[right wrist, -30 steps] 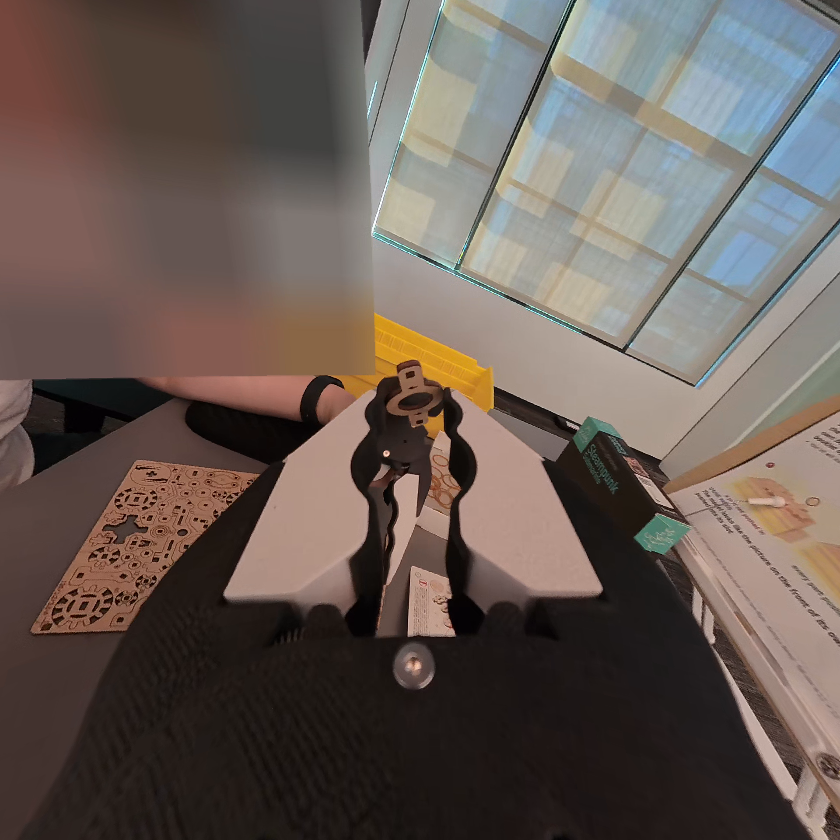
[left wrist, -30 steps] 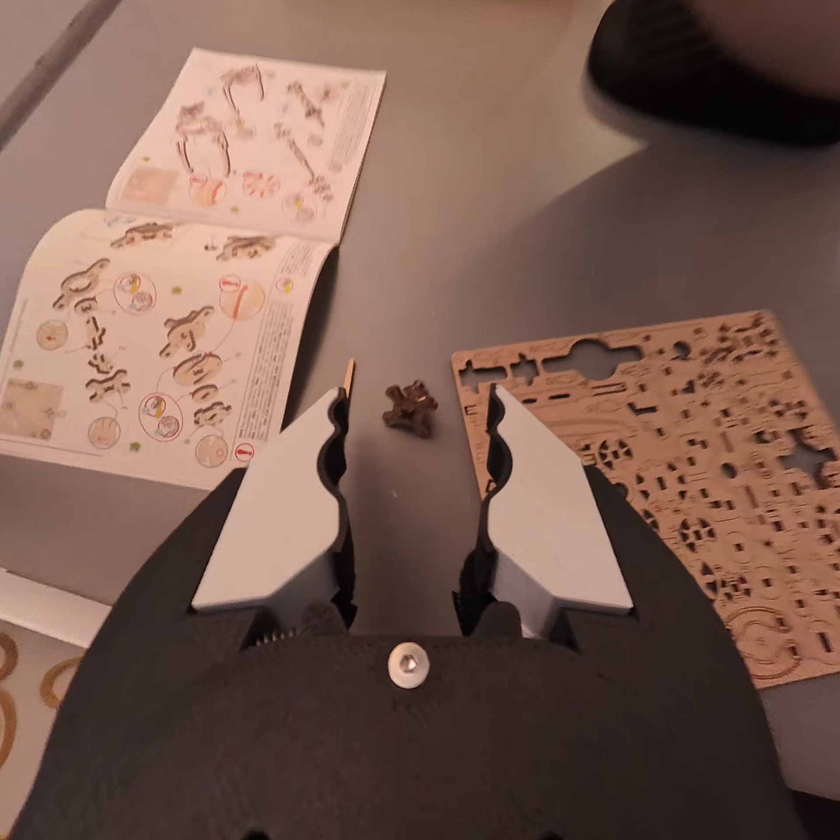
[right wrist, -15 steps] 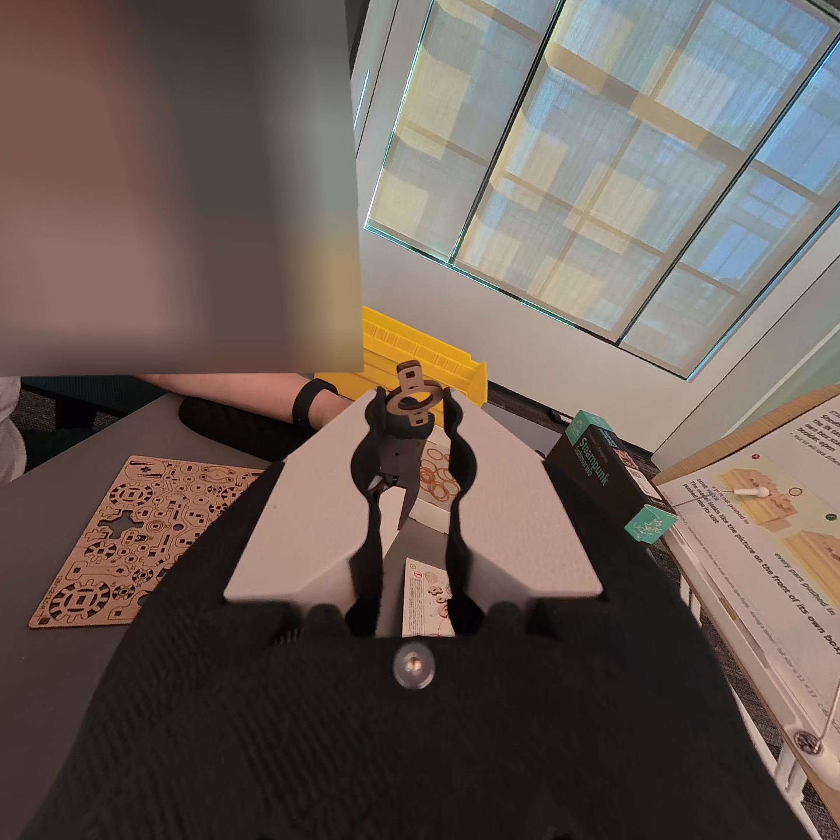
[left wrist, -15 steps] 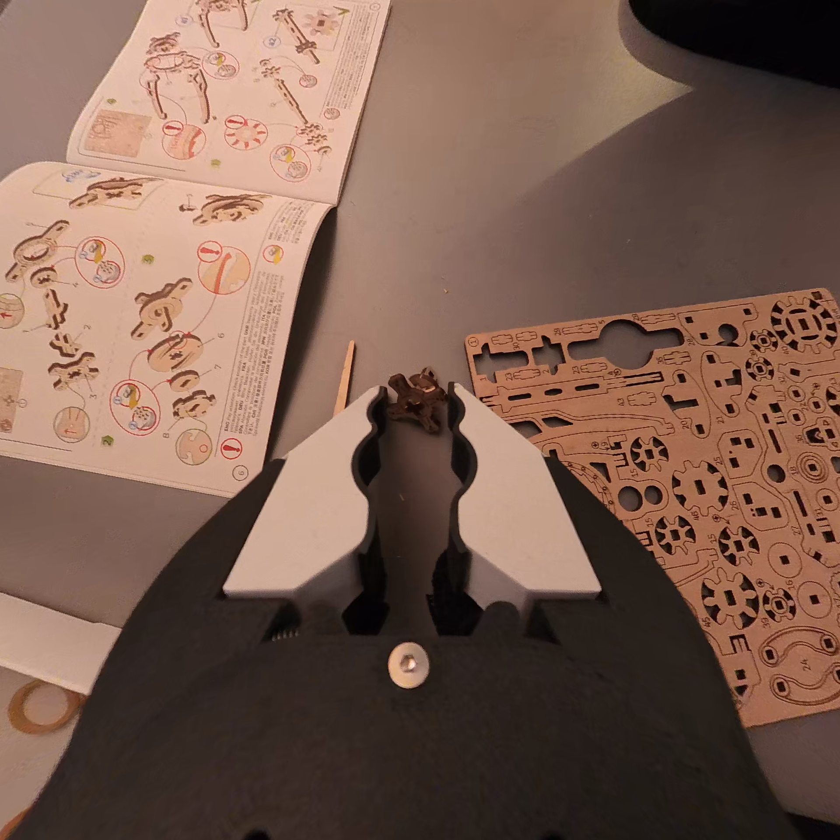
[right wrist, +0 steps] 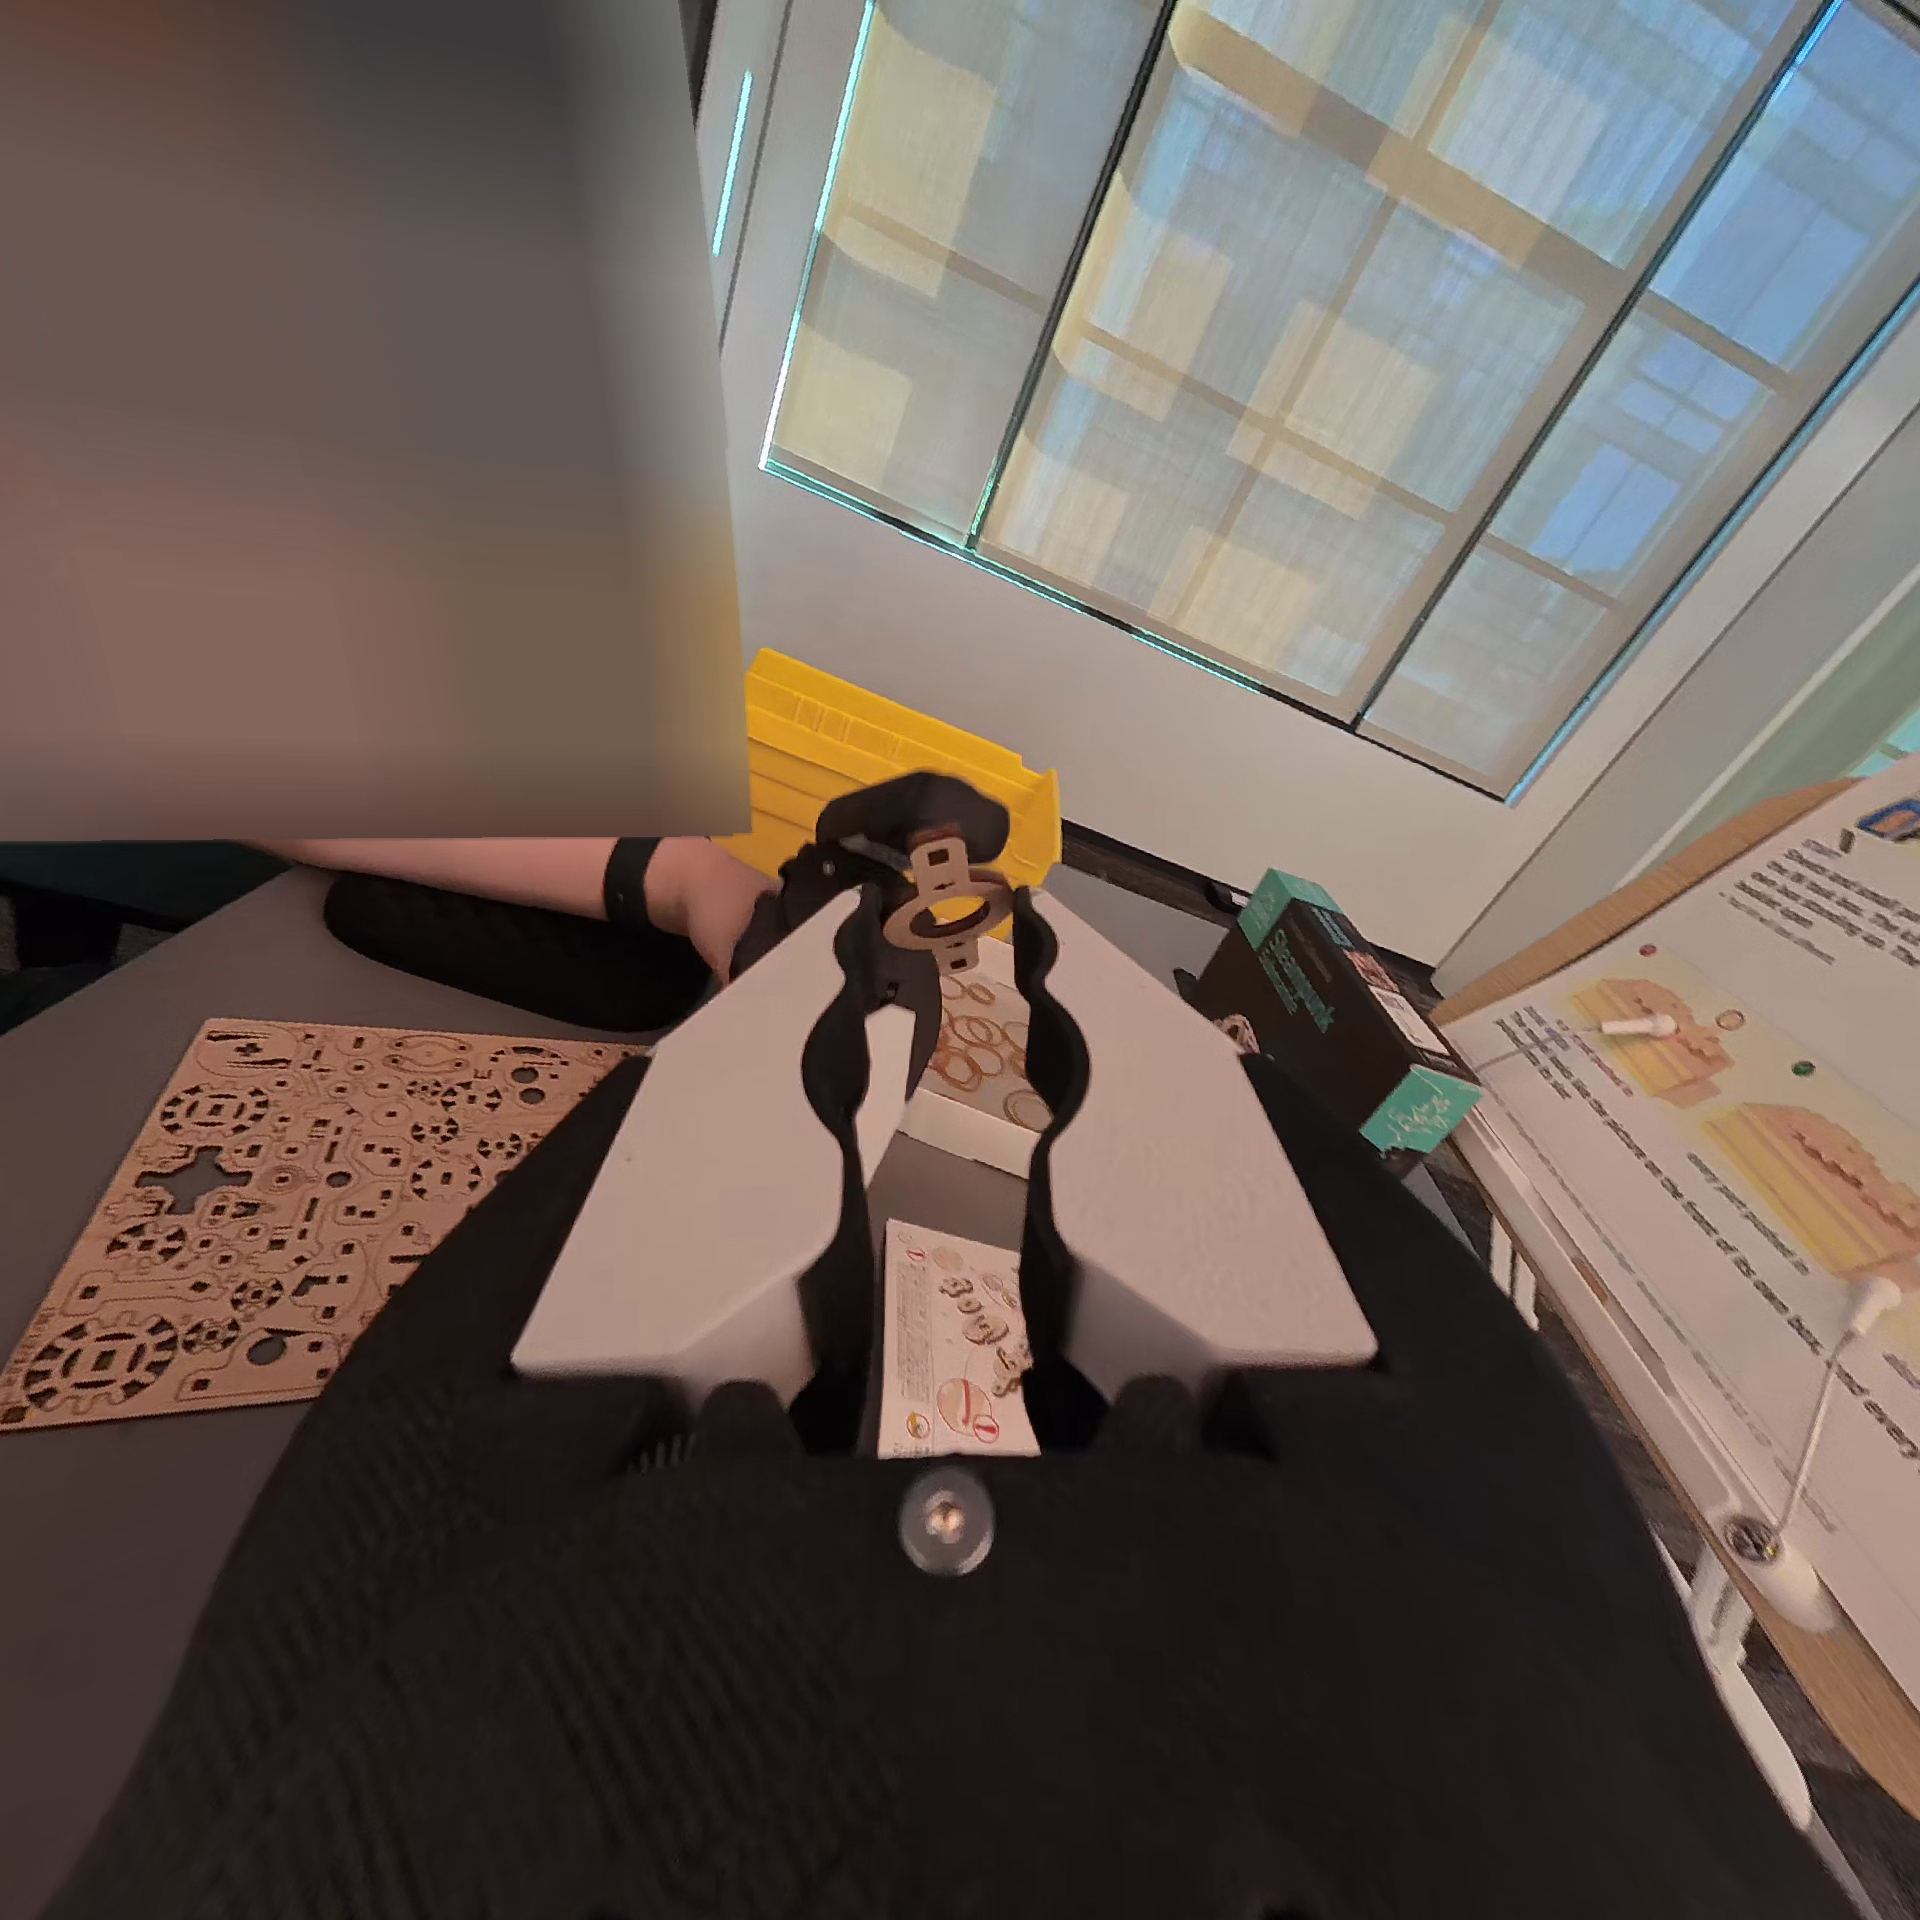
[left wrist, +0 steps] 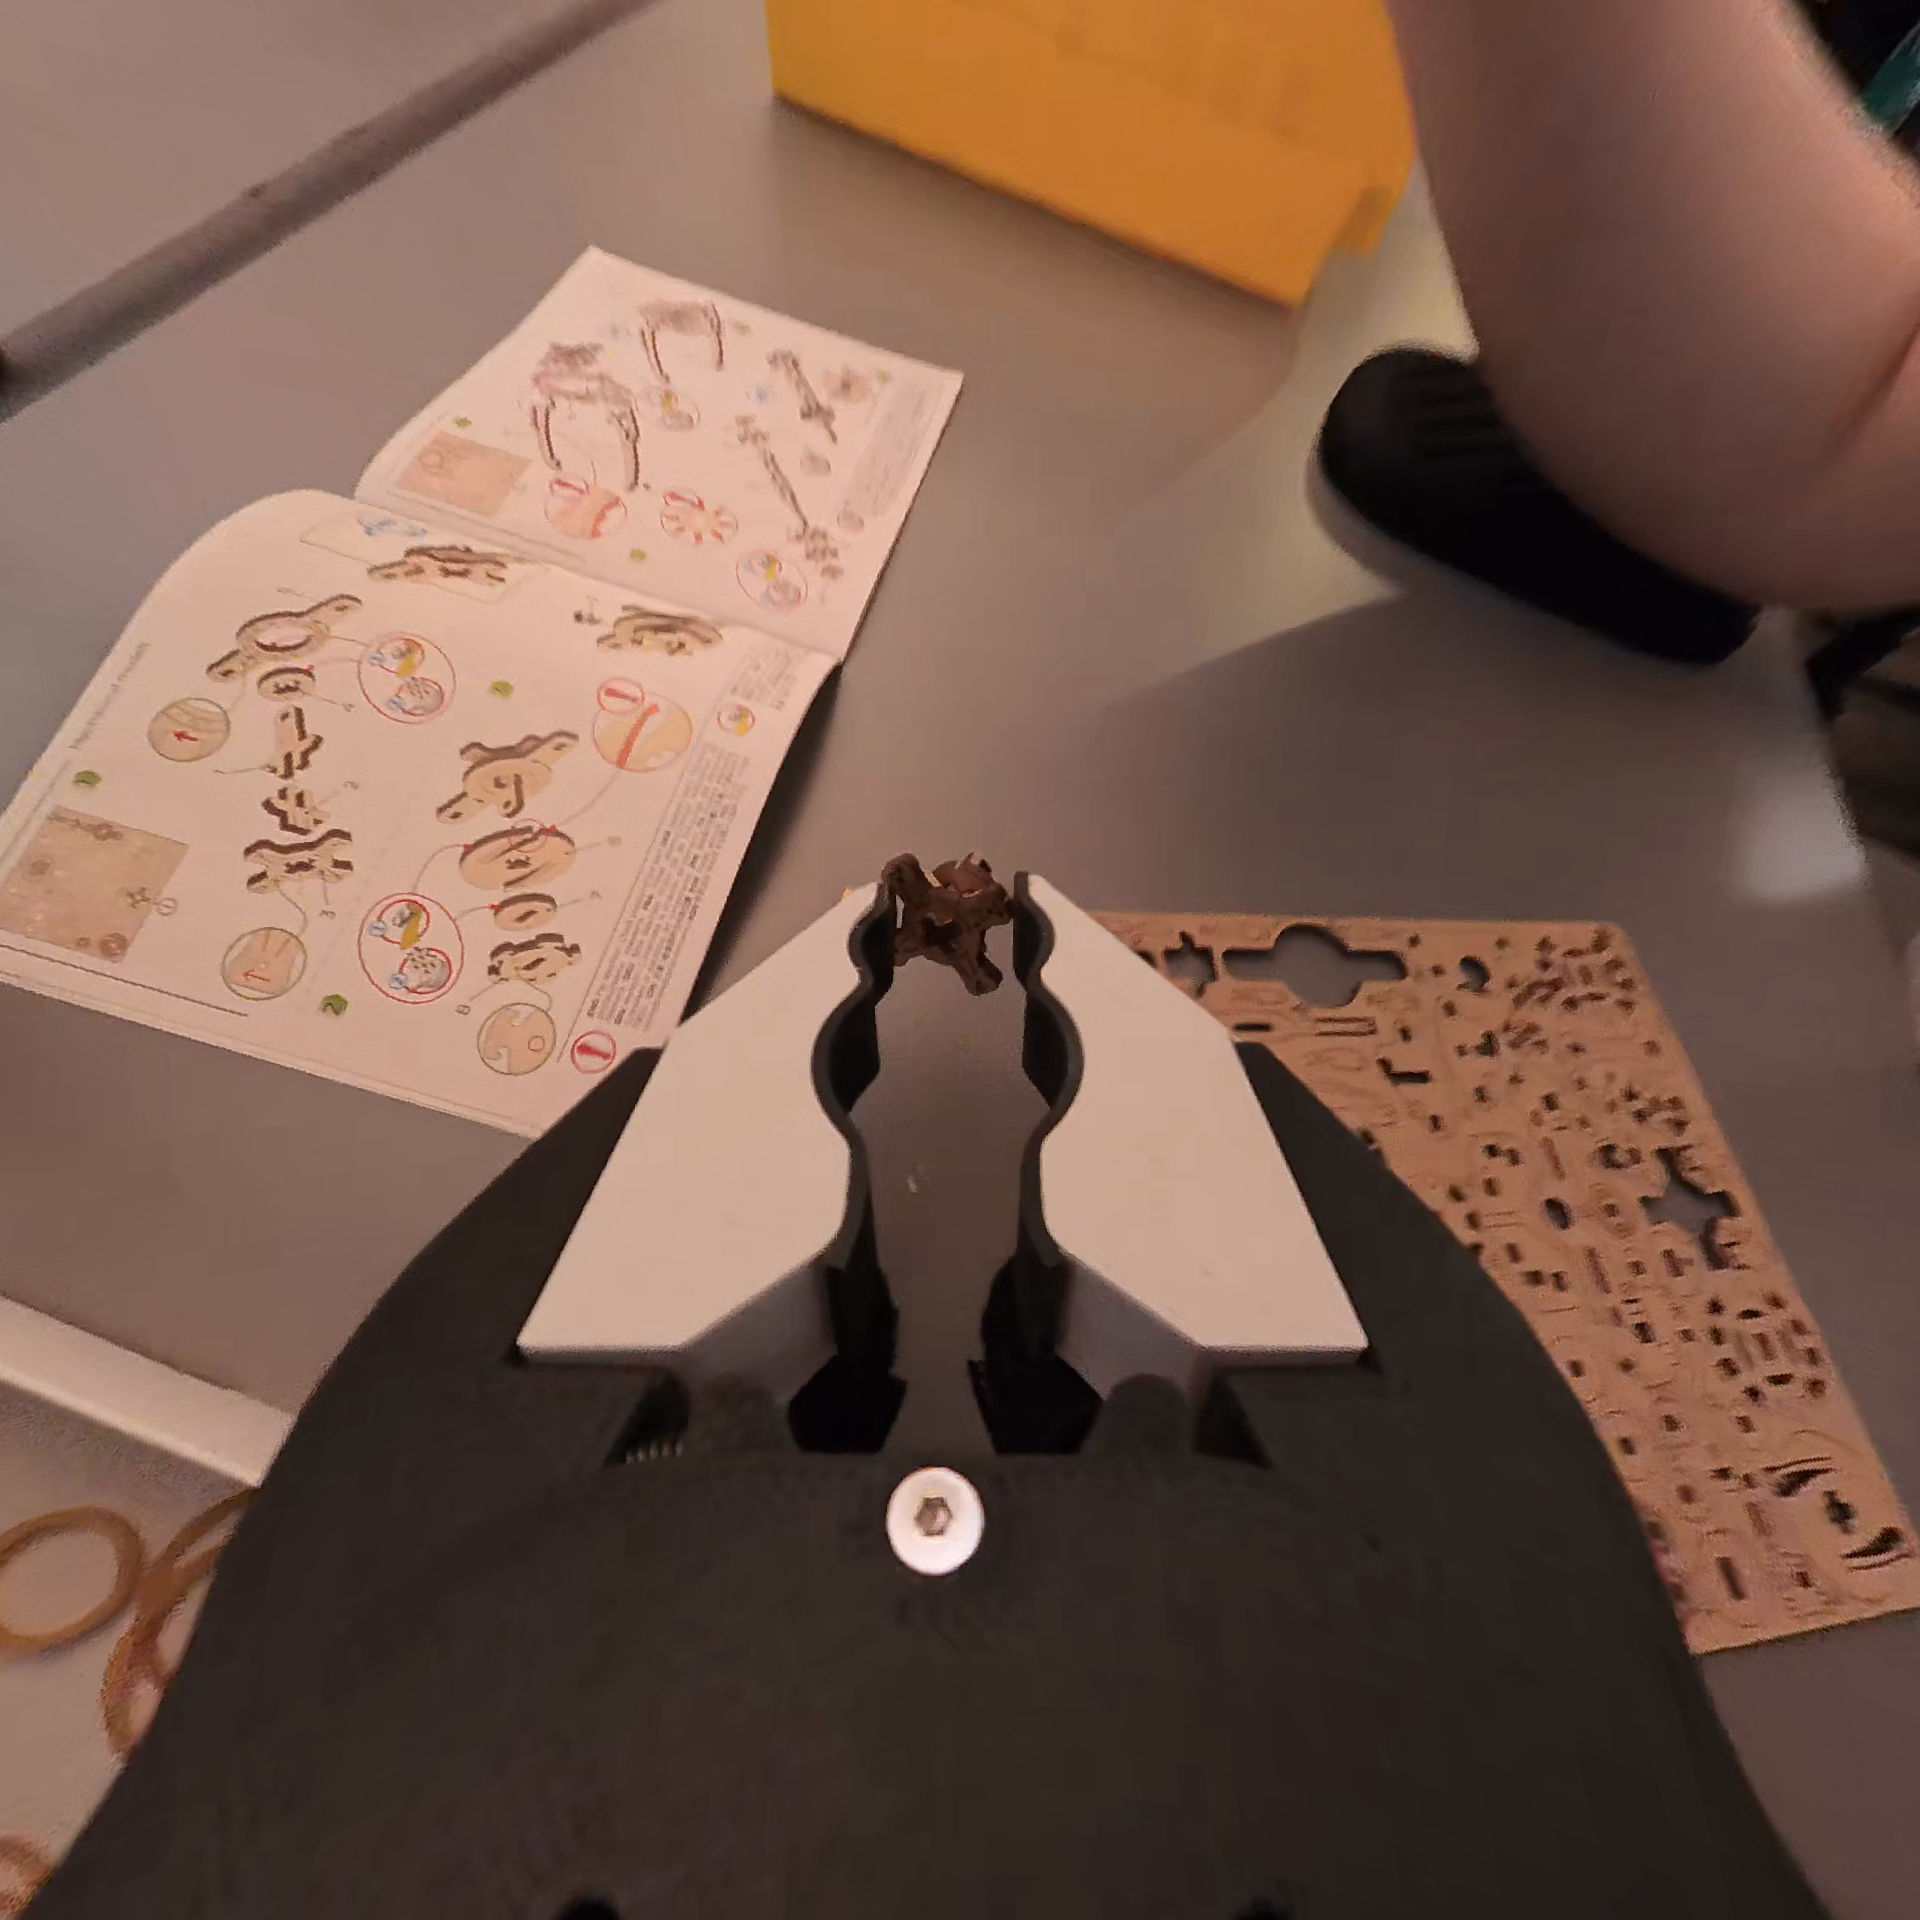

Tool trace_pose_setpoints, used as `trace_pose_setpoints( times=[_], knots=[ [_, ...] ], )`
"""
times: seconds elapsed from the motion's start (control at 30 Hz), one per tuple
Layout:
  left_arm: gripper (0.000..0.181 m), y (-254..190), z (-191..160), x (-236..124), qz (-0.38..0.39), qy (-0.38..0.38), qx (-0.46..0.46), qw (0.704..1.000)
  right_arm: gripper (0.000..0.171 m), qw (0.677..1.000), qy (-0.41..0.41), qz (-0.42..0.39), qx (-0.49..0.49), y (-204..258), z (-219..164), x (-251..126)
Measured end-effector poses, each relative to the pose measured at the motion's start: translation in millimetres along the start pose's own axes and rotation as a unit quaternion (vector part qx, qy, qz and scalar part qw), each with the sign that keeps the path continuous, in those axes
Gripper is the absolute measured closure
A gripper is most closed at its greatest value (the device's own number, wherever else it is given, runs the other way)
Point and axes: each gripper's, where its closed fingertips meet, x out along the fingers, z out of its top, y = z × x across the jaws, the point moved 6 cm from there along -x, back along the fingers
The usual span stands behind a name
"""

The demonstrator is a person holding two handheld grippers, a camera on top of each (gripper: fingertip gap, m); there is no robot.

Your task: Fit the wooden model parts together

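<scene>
On the grey table (left wrist: pixel 1091 644) lie an open instruction booklet (left wrist: pixel 436 707) and a laser-cut wooden sheet (left wrist: pixel 1538 1226), while the left tool (left wrist: pixel 951 914) pinches a dark gear-like assembly (left wrist: pixel 948 920) (lifted above the table) and the right tool (right wrist: pixel 940 920) clamps a ringed wooden part (right wrist: pixel 943 909).

**Bare table ahead, clutter on both flanks**

Grey table (left wrist: pixel 1039 499) lies open straight ahead; instruction booklet (left wrist: pixel 436 727) blocks the left, punched wooden sheet (left wrist: pixel 1558 1195) the right; yellow bin (left wrist: pixel 1091 114) and a forearm (left wrist: pixel 1683 312) close the far side.
</scene>
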Motion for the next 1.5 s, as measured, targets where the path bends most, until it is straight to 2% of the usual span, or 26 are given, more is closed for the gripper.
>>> trace_pose_setpoints(
  times=[0.3,0.57,0.73,1.13,1.33,1.5],
  knots=[
    [0.161,-3.9,30.6,-26.5,-0.106,-0.156,-0.105,0.976,0.147,0.998,0.065,-0.016,-0.007,-5.0,-27.1,3.3],
    [0.161,-5.9,36.9,-34.0,-0.147,-0.194,-0.132,0.961,0.147,0.991,0.130,-0.005,-0.031,0.8,-51.2,18.2],
    [0.161,-7.3,43.3,-42.3,-0.180,-0.234,-0.150,0.944,0.147,0.981,0.171,0.007,-0.089,13.9,-57.3,37.6],
    [0.162,-5.0,48.8,-49.9,-0.207,-0.277,-0.178,0.921,0.146,0.937,0.244,-0.018,-0.251,34.9,-53.6,72.0],
    [0.161,-1.9,48.2,-49.7,-0.211,-0.280,-0.199,0.915,0.147,0.920,0.277,-0.037,-0.274,33.2,-64.6,79.4],
    [0.161,-0.4,44.5,-50.2,-0.202,-0.259,-0.196,0.924,0.147,0.920,0.304,-0.013,-0.248,30.6,-73.9,69.8]
  ],
)
